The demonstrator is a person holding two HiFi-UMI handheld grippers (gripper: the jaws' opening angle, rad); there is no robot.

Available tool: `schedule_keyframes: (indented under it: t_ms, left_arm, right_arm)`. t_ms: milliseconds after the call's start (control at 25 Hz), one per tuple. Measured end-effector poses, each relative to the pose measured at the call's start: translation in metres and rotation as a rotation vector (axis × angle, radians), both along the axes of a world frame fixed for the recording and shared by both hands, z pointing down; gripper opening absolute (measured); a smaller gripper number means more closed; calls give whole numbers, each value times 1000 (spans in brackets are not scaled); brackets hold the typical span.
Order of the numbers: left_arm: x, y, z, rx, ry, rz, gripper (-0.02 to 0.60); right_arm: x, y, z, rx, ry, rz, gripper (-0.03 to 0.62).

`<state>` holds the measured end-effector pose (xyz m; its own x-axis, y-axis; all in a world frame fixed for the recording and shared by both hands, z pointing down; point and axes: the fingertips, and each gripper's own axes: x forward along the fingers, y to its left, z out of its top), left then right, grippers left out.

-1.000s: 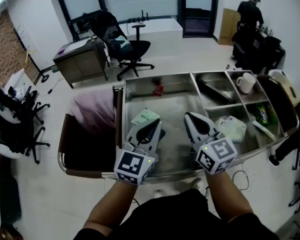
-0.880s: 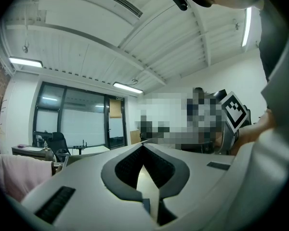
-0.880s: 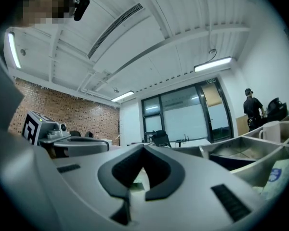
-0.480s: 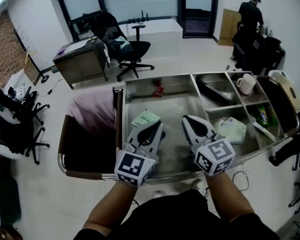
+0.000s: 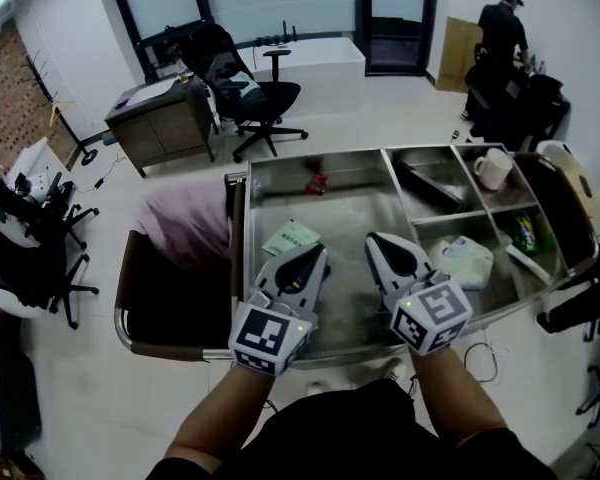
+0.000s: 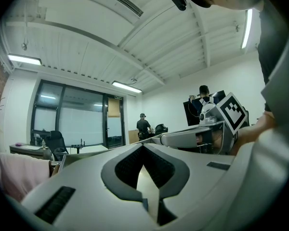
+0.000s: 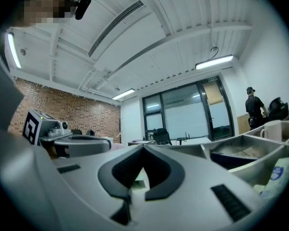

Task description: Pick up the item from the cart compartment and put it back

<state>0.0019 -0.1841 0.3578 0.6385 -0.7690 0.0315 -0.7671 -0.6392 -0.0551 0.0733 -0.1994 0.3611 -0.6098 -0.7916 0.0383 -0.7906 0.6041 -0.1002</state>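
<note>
Nothing much shifts from a second ago: left gripper (image 5: 313, 253) and right gripper (image 5: 382, 240) hover level over the cart (image 5: 320, 154), both closed and empty. Smart play is opening the left wide and dipping onto the green packet (image 5: 290, 234) at its twelve o'clock in the big compartment, pinching one edge. Packet's near corner hides under that gripper, and which item is meant stays unclear.
</note>
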Motion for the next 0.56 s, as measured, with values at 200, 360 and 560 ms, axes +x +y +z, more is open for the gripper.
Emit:
schedule_keyframes:
  t_ms: [200,360,560]
  left_arm:
    - [-1,0,-1,-3,3,0,0]
    - [-1,0,0,4,0,-2,0]
    - [-3,0,-1,3,1,-4,0]
  right_arm:
    - [1,0,-1,3,5,10,14]
    - [0,0,0,8,13,10,14]
    - [-1,0,-1,10,15,14,14]
